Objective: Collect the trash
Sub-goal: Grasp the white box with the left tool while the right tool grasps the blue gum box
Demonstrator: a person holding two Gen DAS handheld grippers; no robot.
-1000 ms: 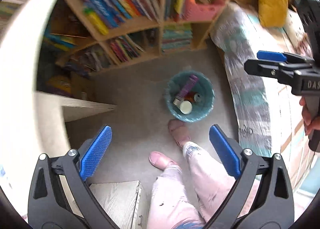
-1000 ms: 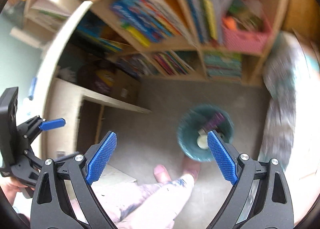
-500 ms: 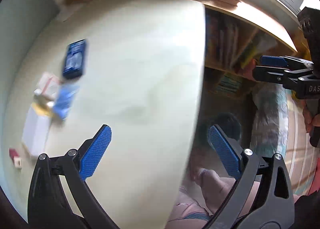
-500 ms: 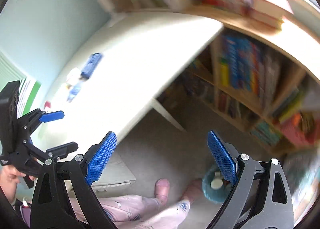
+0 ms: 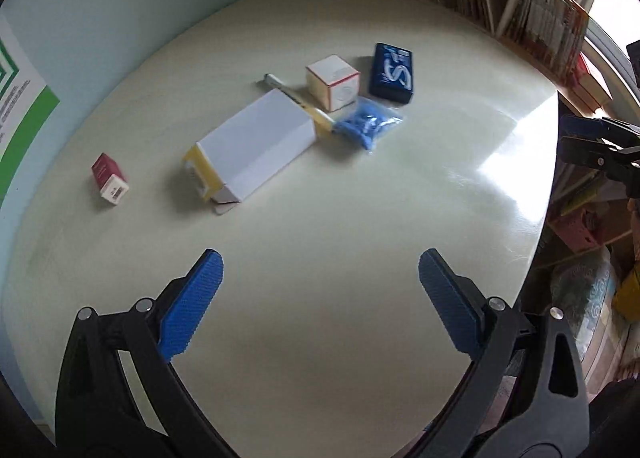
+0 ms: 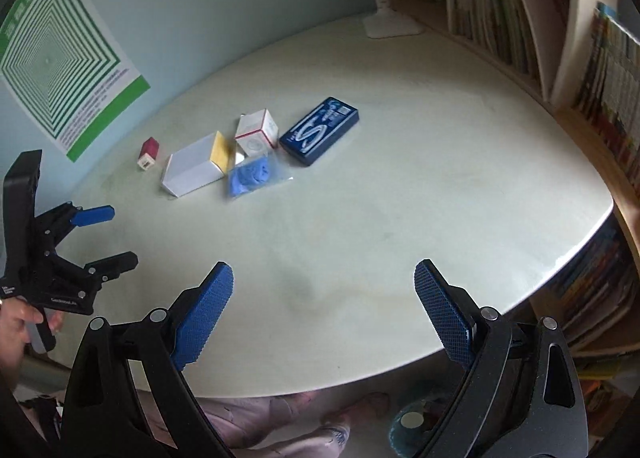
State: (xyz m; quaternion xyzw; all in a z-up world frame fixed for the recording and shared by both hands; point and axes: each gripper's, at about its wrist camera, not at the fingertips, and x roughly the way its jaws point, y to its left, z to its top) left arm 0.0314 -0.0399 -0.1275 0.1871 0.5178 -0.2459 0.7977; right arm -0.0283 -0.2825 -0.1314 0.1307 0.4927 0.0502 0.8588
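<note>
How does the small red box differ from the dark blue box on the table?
The red box is much smaller than the blue box. The red box lies alone, apart from the other items; the blue box lies at the cluster, close to the cube box and the blue bag. The red box has a white end; the blue box bears white lettering. Both lie on the table, untouched.

My left tongs [image 5: 320, 298] hang spread wide, blue pads far apart and nothing between them; my right tongs [image 6: 323, 308] match them, equally wide and empty. From the right-hand camera, the left tongs appear at the far left, fingers parted, with my left hand [image 6: 16, 332] wrapped around the handle below. From the left-hand camera, the right tongs' dark tips show at the far right edge.
</note>
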